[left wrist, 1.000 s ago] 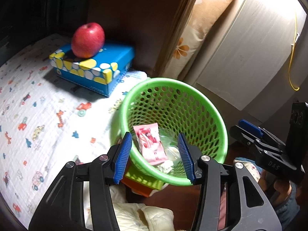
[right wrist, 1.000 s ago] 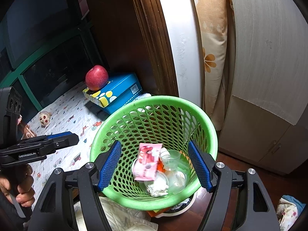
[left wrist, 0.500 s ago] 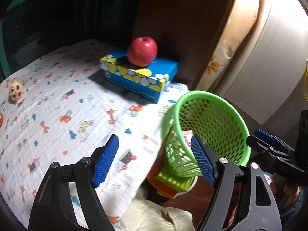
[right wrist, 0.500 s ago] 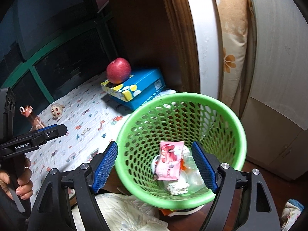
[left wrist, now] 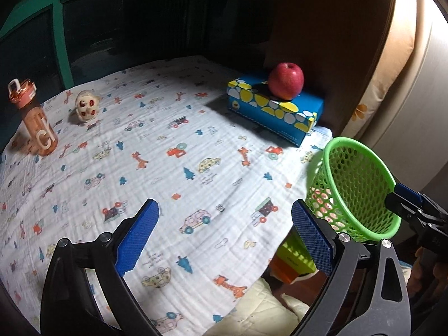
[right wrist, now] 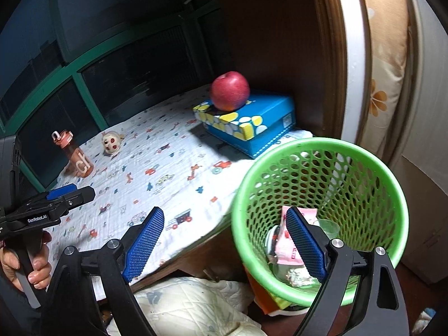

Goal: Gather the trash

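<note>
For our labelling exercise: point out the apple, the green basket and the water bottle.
apple (right wrist: 230,91), right wrist view, middle of its red skin.
green basket (right wrist: 319,143), right wrist view, far rim.
water bottle (left wrist: 40,128), left wrist view, clear orange body.

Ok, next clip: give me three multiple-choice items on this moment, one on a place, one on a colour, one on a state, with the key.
1. Where is the apple?
A. In the basket
B. On the blue tissue box
C. Beside the bottle

2. What colour is the basket?
A. Green
B. Red
C. White

3. What is the state of the right gripper?
A. Shut on a wrapper
B. Shut on the apple
C. Open, holding nothing

Key:
1. B, the apple rests on top of the spotted blue box at the far corner of the patterned cloth.
2. A, its perforated wall and rim are bright green in both views.
3. C, its blue fingers stand wide apart with nothing between them; the pink wrapper lies inside the basket.
</note>
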{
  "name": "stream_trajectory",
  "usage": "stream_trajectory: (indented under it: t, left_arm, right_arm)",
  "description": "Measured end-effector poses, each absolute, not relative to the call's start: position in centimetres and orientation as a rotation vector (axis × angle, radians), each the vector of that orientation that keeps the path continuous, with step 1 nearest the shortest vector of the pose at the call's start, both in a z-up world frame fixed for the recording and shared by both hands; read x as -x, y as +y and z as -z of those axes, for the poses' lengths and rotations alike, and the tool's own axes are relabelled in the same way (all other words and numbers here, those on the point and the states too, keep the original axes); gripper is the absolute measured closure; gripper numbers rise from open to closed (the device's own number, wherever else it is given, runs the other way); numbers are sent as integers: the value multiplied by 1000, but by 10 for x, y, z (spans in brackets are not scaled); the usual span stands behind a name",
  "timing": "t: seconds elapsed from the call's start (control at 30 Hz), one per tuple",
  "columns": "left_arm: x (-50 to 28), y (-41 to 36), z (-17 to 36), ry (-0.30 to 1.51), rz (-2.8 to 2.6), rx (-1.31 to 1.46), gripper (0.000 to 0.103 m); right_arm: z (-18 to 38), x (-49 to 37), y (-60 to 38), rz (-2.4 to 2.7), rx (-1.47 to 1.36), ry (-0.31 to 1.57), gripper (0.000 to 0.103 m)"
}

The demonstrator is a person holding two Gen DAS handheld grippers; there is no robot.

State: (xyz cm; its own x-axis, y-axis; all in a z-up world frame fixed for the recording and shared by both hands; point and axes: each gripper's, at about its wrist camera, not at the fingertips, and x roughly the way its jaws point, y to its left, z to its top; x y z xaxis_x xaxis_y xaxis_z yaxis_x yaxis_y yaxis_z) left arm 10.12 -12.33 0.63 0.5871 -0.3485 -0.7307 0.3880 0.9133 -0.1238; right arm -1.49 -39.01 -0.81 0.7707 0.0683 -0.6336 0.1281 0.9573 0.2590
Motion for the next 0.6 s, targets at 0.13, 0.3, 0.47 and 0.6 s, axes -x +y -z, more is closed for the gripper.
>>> stream_trajectory:
  t: [0.13,0.3,0.47,0.6]
  left_arm:
    - [-98,-97,-5,836,374,-29,9]
    - [-94,-67,-3,833,300,2,9]
    - [-88,-41,-4,816,215,14,9]
    - [-80,-25,-4,799,165,13,9]
  right_arm:
    - [6,7,-371,3,-276,696,16]
    - [4,3,-352,-18,-263,700,15]
    - [2,-3,-335,-33,-258,701,14]
    - [3,-7,-326,-50,-257,709,13]
